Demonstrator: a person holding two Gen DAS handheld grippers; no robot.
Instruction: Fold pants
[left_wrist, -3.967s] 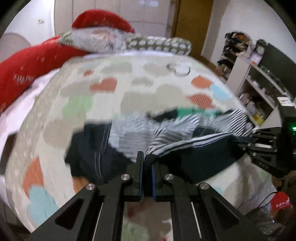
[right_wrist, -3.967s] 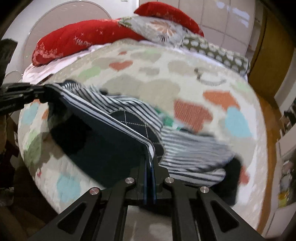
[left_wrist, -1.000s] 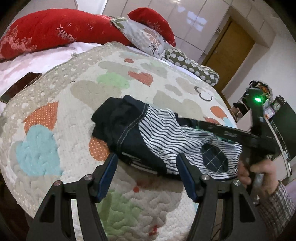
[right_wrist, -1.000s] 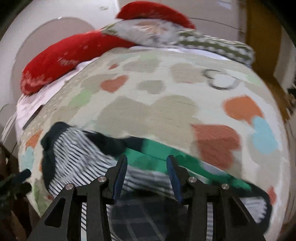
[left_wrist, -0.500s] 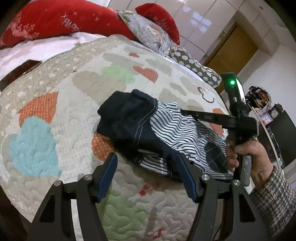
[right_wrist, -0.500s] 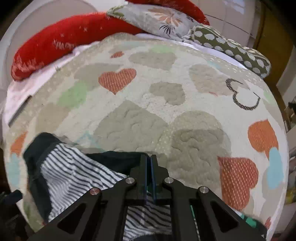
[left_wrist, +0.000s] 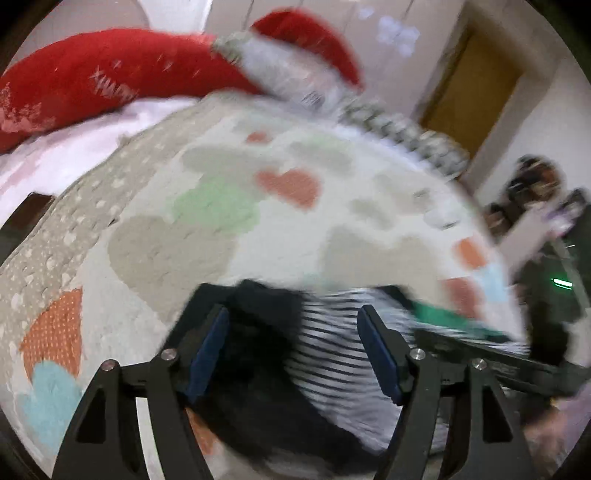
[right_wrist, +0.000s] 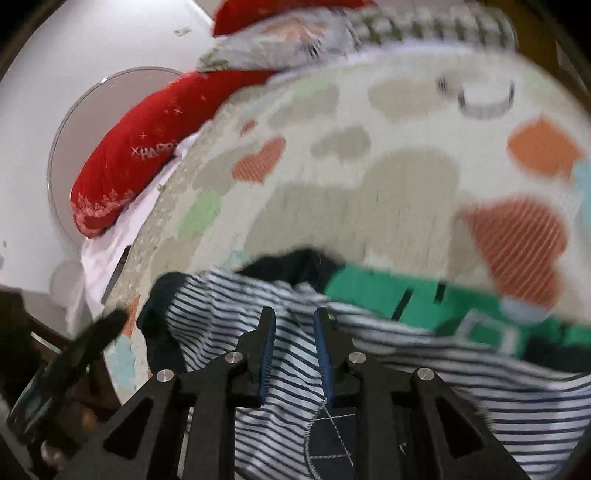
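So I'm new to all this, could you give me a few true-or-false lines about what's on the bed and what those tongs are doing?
1. The pants have navy and white stripes. True.
2. The pants hang from a hanger. False: they lie on the heart-patterned quilt.
3. The left tongs are clamped shut. False: their jaws stand wide apart over the pants.
4. A red pillow lies at the far end of the bed. True.
5. The right tongs have striped cloth between their fingers. True; they have just been opening.
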